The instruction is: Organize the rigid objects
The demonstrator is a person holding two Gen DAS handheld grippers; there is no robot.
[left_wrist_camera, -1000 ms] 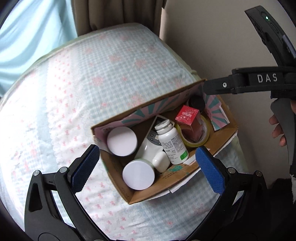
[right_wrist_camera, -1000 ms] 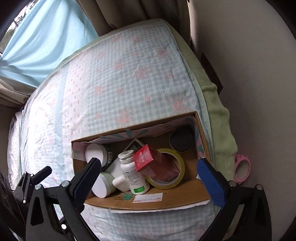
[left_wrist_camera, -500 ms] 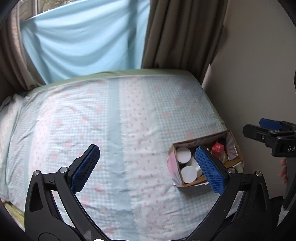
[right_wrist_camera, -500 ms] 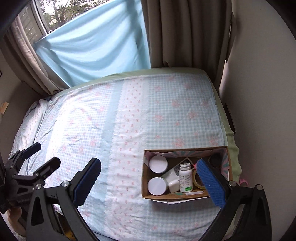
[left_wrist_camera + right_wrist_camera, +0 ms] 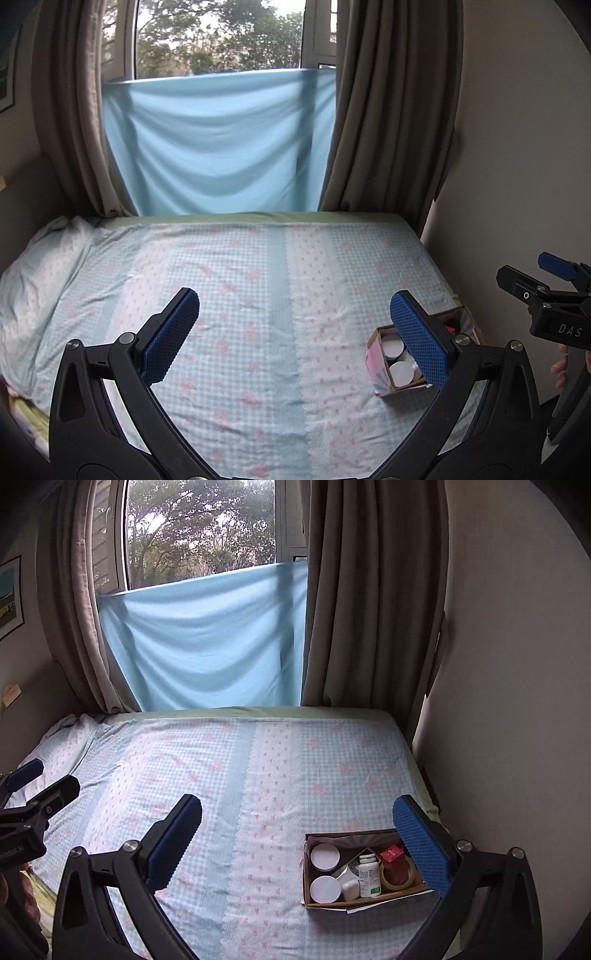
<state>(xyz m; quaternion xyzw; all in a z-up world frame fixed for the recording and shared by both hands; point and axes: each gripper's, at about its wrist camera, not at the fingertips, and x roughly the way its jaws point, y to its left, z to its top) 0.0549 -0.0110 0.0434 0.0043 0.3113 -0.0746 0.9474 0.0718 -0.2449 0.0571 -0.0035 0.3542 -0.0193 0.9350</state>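
A cardboard box [image 5: 334, 902] sits on the bed near its right front corner; it also shows in the left wrist view [image 5: 377, 367]. It holds two white-lidded jars [image 5: 325, 856], a white pill bottle [image 5: 369, 875], a red carton [image 5: 393, 860] and a tape roll [image 5: 388, 884]. My left gripper [image 5: 295, 332] is open and empty, high above the bed. My right gripper [image 5: 297, 840] is open and empty, well back from the box. Each gripper shows at the edge of the other's view.
The bed [image 5: 229, 786] has a blue checked sheet with pink flowers. A pillow [image 5: 33, 273] lies at the left. A blue cloth [image 5: 218, 144] hangs over the window between brown curtains [image 5: 369, 590]. A wall [image 5: 509, 701] runs along the right.
Both grippers have pulled far back and up from the box, still open and empty. The box has shrunk from filling the views to a small shape at the lower right.
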